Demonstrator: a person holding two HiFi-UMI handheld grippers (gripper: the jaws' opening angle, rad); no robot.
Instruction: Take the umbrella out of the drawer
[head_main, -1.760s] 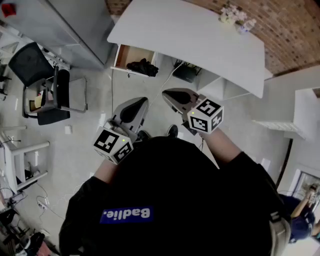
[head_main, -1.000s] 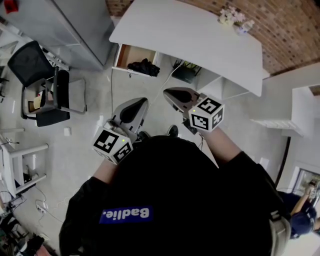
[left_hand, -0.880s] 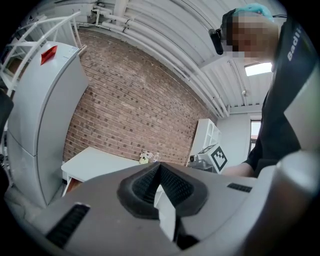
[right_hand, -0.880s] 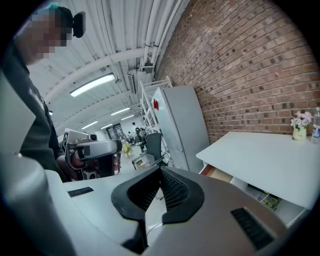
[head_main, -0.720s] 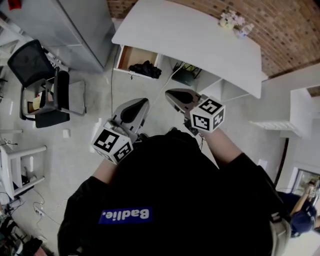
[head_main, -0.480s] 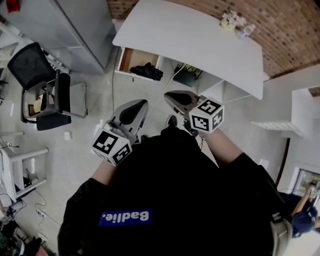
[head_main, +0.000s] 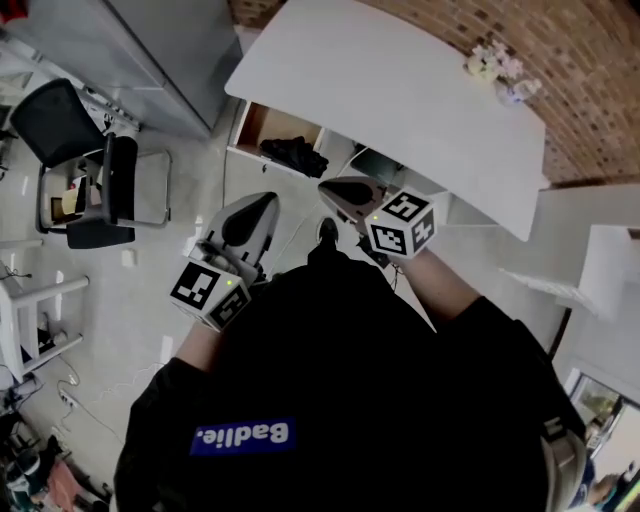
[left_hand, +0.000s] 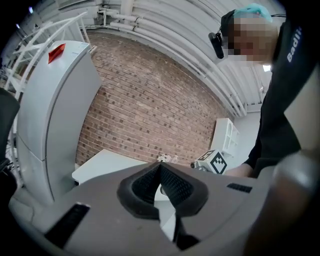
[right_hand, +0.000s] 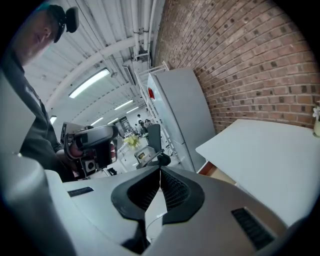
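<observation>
Umbrella (head_main: 293, 155) in drawer (head_main: 256, 122) under desk (head_main: 400, 90) L end, chair (head_main: 75, 135) further L

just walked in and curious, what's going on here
A person stands facing a white desk, holding the left gripper and the right gripper out in front, both with jaws shut and empty. The drawer is open with the dark umbrella lying inside. Neither gripper has reached it yet.
</observation>
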